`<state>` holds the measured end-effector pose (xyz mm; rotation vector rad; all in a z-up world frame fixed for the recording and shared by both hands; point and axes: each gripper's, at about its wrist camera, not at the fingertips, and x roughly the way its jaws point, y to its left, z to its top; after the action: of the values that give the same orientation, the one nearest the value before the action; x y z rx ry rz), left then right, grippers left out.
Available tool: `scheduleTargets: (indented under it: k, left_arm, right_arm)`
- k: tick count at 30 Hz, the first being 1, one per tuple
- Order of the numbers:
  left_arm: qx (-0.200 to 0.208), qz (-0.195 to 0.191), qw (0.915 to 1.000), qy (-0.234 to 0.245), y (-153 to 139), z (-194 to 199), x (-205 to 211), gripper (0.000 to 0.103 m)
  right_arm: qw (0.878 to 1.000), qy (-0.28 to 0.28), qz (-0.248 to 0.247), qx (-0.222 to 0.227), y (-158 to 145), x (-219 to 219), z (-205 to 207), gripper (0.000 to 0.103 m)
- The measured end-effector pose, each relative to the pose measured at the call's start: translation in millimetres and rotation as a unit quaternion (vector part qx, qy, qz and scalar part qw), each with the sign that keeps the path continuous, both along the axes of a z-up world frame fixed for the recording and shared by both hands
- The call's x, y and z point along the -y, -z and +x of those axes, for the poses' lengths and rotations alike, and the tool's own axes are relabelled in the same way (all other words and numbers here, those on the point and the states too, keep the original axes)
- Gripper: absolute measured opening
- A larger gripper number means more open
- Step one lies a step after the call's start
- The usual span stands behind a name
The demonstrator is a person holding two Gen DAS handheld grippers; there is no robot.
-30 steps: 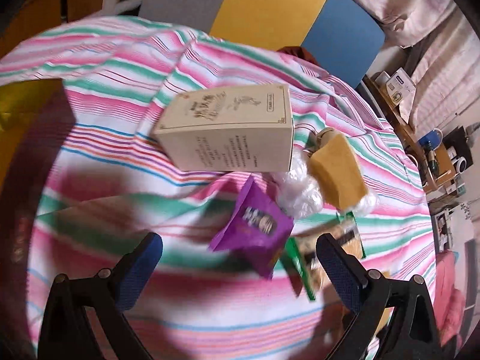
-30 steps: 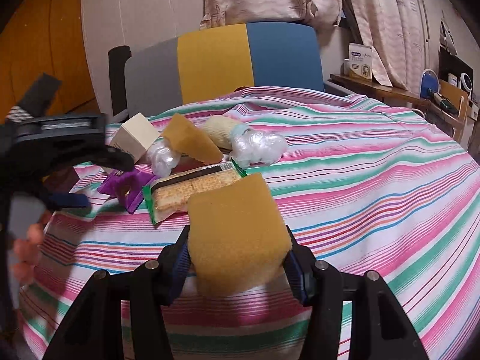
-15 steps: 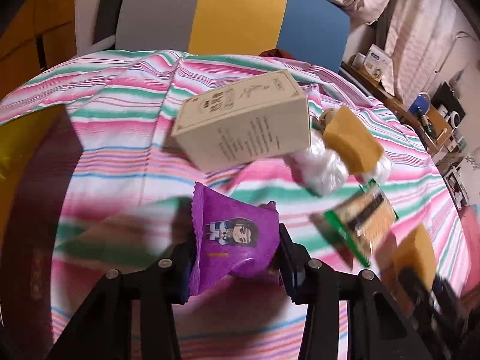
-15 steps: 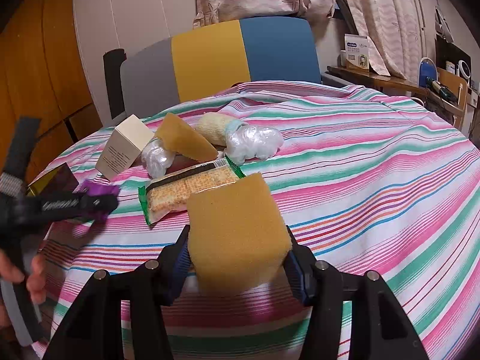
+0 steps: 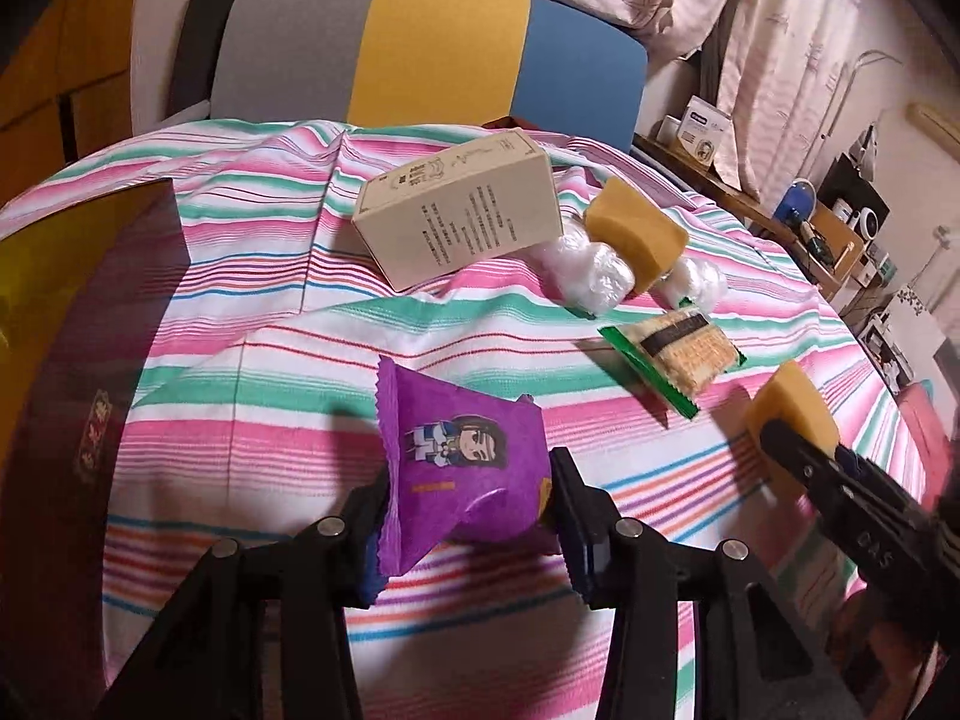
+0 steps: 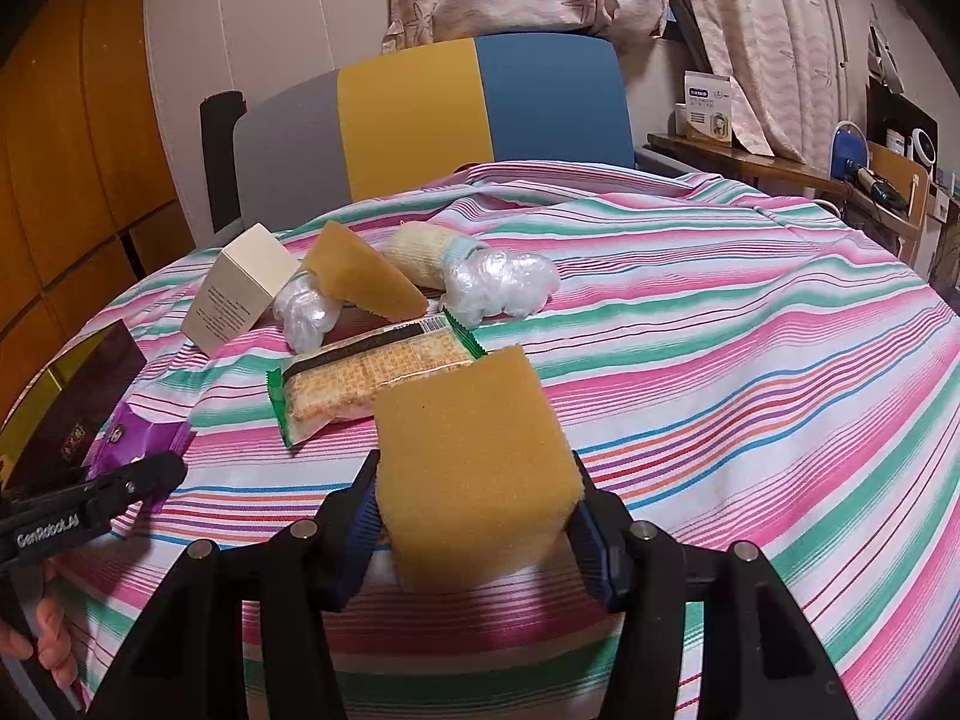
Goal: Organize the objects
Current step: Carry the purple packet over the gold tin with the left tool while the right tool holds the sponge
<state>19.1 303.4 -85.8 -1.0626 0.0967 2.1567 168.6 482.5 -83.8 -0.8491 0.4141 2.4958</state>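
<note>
Left wrist view: left hand-held gripper (image 5: 468, 516) clamps purple packet (image 5: 462, 456), lower edge hidden; right hand-held gripper (image 6: 474, 516) clamps sponge (image 6: 471, 468); second sponge (image 6: 360, 285), two plastic wads on worktop (image 6: 720, 330).

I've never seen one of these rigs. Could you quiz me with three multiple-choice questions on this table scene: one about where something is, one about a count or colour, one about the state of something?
1. Where does the cracker pack lie?
A. On the striped cloth, in front of the cream box
B. Inside the dark box
C. On the chair

2. How many yellow sponges show in the right wrist view?
A. One
B. Two
C. Four

3. What is the left gripper doing?
A. Standing open over bare cloth
B. Shut on the purple packet
C. Shut on a sponge

Answers:
1 A: the pack rests flat on the cloth, nearer the camera than the cream box.
2 B: one sponge sits in the right gripper; another leans on the pile.
3 B: its pads press both sides of the purple packet.
</note>
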Motion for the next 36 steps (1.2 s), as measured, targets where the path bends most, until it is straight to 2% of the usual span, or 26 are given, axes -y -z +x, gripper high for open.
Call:
scheduleTargets:
  k: [6,12,17,22,30,36]
  left_arm:
    - [0.020,0.021,0.9995,0.009,3,1,8,0.045]
    - [0.007,0.014,0.9997,0.019,-2,19,21,0.044]
    - [0.011,0.026,0.9992,0.027,-4,27,37,0.044]
    - [0.015,0.045,0.9987,0.020,-15,27,54,0.044]
    - [-0.005,0.070,0.9973,0.022,-39,38,77,0.044]
    - [-0.008,0.084,0.9964,0.006,-51,35,98,0.044]
  right_arm:
    - [1.000,-0.014,0.005,-0.013,-3,4,3,0.056]
    - [1.000,-0.013,0.007,-0.007,-3,5,1,0.056]
    - [1.000,-0.010,0.012,0.003,-2,6,-2,0.056]
    - [1.000,-0.006,0.026,0.007,-3,10,-2,0.056]
    - [0.999,-0.009,0.037,0.004,-5,13,-1,0.056]
    - [0.999,-0.004,0.047,0.013,-5,16,-3,0.056]
